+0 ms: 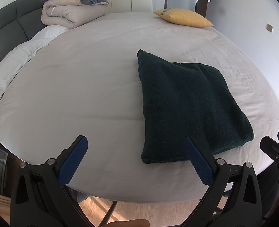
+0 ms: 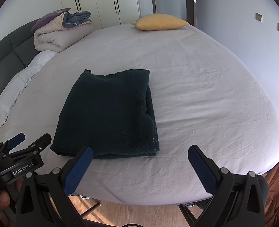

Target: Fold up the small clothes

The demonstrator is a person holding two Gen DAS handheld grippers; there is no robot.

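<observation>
A dark green knitted garment (image 1: 188, 109) (image 2: 109, 115) lies folded into a thick rectangle on the bed, close to the near edge. My left gripper (image 1: 135, 151) hovers open over the bed's near edge, its right finger just in front of the garment's near corner, with nothing between the fingers. My right gripper (image 2: 140, 160) is open too, held just short of the garment's near edge and empty. The left gripper (image 2: 28, 140) also shows at the lower left of the right wrist view. Part of the right gripper (image 1: 277, 141) shows at the right edge of the left wrist view.
The bed sheet (image 1: 82, 87) (image 2: 205, 94) is pale and lightly wrinkled. A yellow cushion (image 1: 183, 18) (image 2: 159, 21) lies at the far side. A rolled duvet (image 1: 73, 13) (image 2: 61, 32) and white pillows (image 1: 16, 62) sit by the dark headboard (image 1: 10, 19). Wooden floor (image 2: 139, 213) lies below the near edge.
</observation>
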